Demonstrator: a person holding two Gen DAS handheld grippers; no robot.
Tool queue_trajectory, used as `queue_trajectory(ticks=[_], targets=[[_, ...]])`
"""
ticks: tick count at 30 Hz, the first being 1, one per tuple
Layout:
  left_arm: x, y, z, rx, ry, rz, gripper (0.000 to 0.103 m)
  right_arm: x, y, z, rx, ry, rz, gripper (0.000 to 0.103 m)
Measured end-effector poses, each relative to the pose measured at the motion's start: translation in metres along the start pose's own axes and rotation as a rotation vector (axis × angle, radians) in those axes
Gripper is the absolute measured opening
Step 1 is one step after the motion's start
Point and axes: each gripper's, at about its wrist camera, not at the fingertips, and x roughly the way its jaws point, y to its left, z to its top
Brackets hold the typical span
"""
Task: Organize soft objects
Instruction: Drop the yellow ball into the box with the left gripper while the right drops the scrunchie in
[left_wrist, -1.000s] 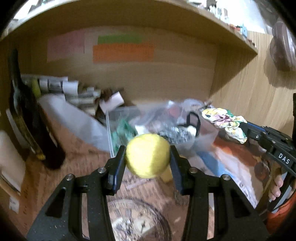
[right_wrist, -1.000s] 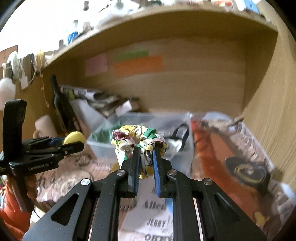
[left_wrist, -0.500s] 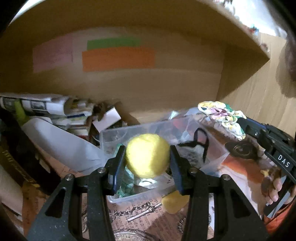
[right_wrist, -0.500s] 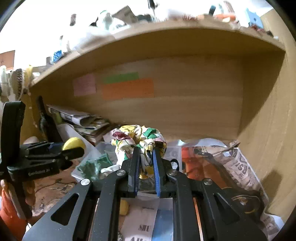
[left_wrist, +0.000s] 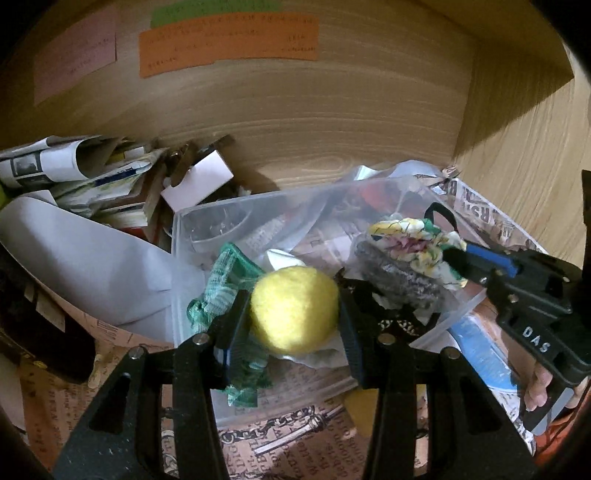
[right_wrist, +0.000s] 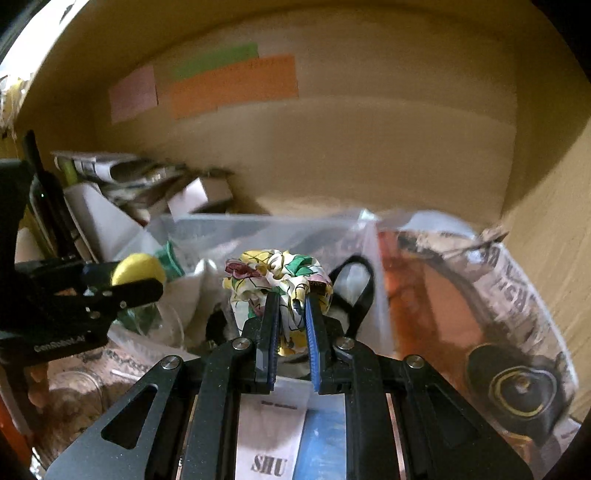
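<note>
My left gripper (left_wrist: 293, 301) is shut on a yellow felt ball (left_wrist: 294, 315) and holds it over the clear plastic bin (left_wrist: 177, 236) inside the wooden shelf. The ball also shows in the right wrist view (right_wrist: 137, 269). My right gripper (right_wrist: 290, 295) is shut on a floral fabric scrunchie (right_wrist: 275, 271) and holds it above the same bin (right_wrist: 221, 225). In the left wrist view the scrunchie (left_wrist: 413, 240) hangs over the bin's right side. The bin holds a green mesh cloth (left_wrist: 221, 273), a grey fuzzy piece (left_wrist: 399, 280) and a black strap (right_wrist: 356, 288).
Rolled newspapers and white paper (left_wrist: 74, 173) are piled left of the bin. A dark bottle (right_wrist: 48, 199) stands at far left. Printed newspaper (right_wrist: 498, 280) lines the shelf floor at right. Coloured labels (left_wrist: 229, 44) are stuck on the back wall. A second yellow piece (left_wrist: 364, 410) lies before the bin.
Both grippers have moved forward and down into the shelf, closer to the bin. Both objects are over the bin, still held.
</note>
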Motion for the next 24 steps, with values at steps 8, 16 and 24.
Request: queue_trajectory(ticks=[8,16,24], targets=[[-0.014,-0.010,-0.002,0.036,-0.039,0.021,0.062,-0.002,0.000,-0.002,0.000,0.012,-0.013,0.033],[-0.042,-0.008,-0.007,0.013,-0.078,-0.002,0.081,-0.031,0.008,0.000,-0.017,-0.056,-0.025,0.066],[-0.075,-0.007,-0.025,-0.003,-0.120,0.002,0.101,-0.061,0.019,-0.012,-0.037,-0.072,0.011,0.083]])
